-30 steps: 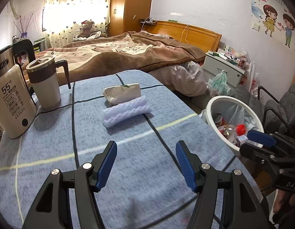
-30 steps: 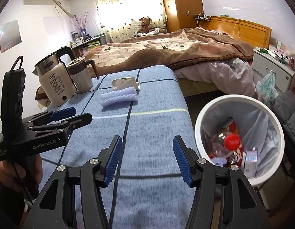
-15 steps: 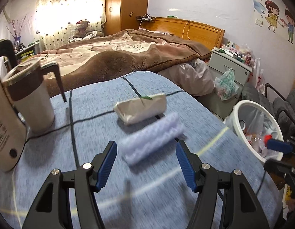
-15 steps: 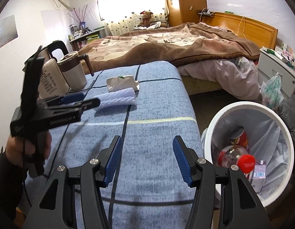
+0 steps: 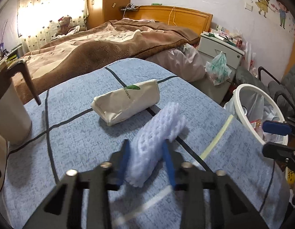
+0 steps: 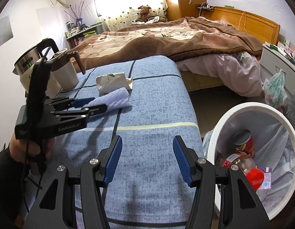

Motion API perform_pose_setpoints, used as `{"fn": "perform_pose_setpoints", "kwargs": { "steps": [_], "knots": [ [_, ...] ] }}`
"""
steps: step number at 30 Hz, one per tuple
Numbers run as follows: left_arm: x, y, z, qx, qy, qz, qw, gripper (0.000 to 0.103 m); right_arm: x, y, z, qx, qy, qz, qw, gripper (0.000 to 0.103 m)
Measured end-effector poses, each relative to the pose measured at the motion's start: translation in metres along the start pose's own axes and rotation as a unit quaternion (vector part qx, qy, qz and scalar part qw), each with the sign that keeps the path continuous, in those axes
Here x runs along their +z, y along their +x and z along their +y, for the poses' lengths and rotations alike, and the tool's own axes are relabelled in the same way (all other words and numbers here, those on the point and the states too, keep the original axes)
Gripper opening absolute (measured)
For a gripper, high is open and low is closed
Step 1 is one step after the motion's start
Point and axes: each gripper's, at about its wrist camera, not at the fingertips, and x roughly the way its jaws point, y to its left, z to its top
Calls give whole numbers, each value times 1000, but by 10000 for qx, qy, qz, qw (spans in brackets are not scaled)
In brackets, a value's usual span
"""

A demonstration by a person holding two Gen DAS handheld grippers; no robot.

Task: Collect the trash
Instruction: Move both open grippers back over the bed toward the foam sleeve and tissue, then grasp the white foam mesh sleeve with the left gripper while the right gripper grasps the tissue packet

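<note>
Closing, the jaws of the left gripper have the white foam net between their blue pads, which sit against its sides at the near end; the rest of the net sticks out ahead of the fingers, its far end blurred and tilted up. Whether it is clear of the cloth cannot be told. The net sits in the middle of the blue table, just in front of a cream paper packet that lies nearer the far edge. A mug and a kettle stand at the left edge. The right gripper has its jaws wide apart with nothing between them, over the near right part of the table. Beside the table's right edge stands a white bin with a can, a bottle and a small box inside.
</note>
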Motion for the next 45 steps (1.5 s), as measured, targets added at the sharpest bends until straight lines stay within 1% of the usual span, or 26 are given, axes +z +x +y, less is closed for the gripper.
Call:
{"fn": "perform_pose_setpoints", "kwargs": {
  "steps": [1, 4, 6, 9, 13, 18, 23, 25, 28, 33, 34, 37, 40, 41, 42, 43, 44, 45],
  "knots": [
    [-1, -4, 1, 21, -51, -11, 10000, 15, 1, -1, 1, 27, -24, -20, 10000, 56],
    [-4, -14, 5, -39, -204, -67, 9998, 10, 7, -2, 8, 125, -125, -112, 9998, 56],
    [-9, -18, 7, 22, -271, -73, 9996, 9, 10, -1, 12, 150, -180, -127, 9996, 56],
    [-16, -24, 14, 32, -449, -72, 9990, 9, 16, 4, 20, 227, -294, -133, 9992, 56],
    [-19, -35, 26, 157, -638, -189, 9977, 9, 33, 15, 33, 278, -608, -180, 9976, 56],
    [-24, -48, 44, 423, -867, -337, 9948, 9, 54, 41, 42, 411, -817, -155, 9957, 56],
    [-29, -48, 60, 475, -1116, -370, 9919, 9, 73, 74, 47, 475, -971, -72, 9941, 56],
    [-30, -46, 65, 424, -1199, -383, 9911, 9, 80, 83, 49, 482, -1064, -98, 9931, 56],
    [-31, -44, 69, 408, -1263, -361, 9905, 9, 91, 100, 55, 514, -1324, -133, 9898, 56],
    [-33, -41, 74, 370, -1341, -338, 9897, 9, 105, 122, 59, 615, -1572, -124, 9856, 56],
    [-33, -41, 75, 360, -1361, -339, 9895, 9, 106, 125, 61, 654, -1637, -109, 9843, 56],
    [-34, -42, 78, 356, -1402, -337, 9889, 9, 107, 137, 67, 797, -1842, 123, 9796, 56],
    [-35, -41, 80, 350, -1440, -319, 9884, 9, 101, 140, 74, 1095, -2029, 397, 9723, 56],
    [-35, -41, 81, 339, -1449, -318, 9884, 9, 99, 138, 76, 1105, -2100, 399, 9706, 55],
    [-35, -41, 81, 333, -1454, -313, 9883, 9, 97, 138, 79, 1124, -2202, 425, 9680, 51],
    [-35, -40, 81, 332, -1450, -306, 9884, 9, 96, 140, 81, 1109, -2281, 453, 9662, 36],
    [-35, -39, 82, 339, -1445, -292, 9885, 9, 94, 143, 83, 973, -2370, 476, 9655, 23],
    [-35, -38, 82, 339, -1443, -282, 9886, 9, 93, 145, 85, 840, -2426, 511, 9651, 17]
  ]
}}
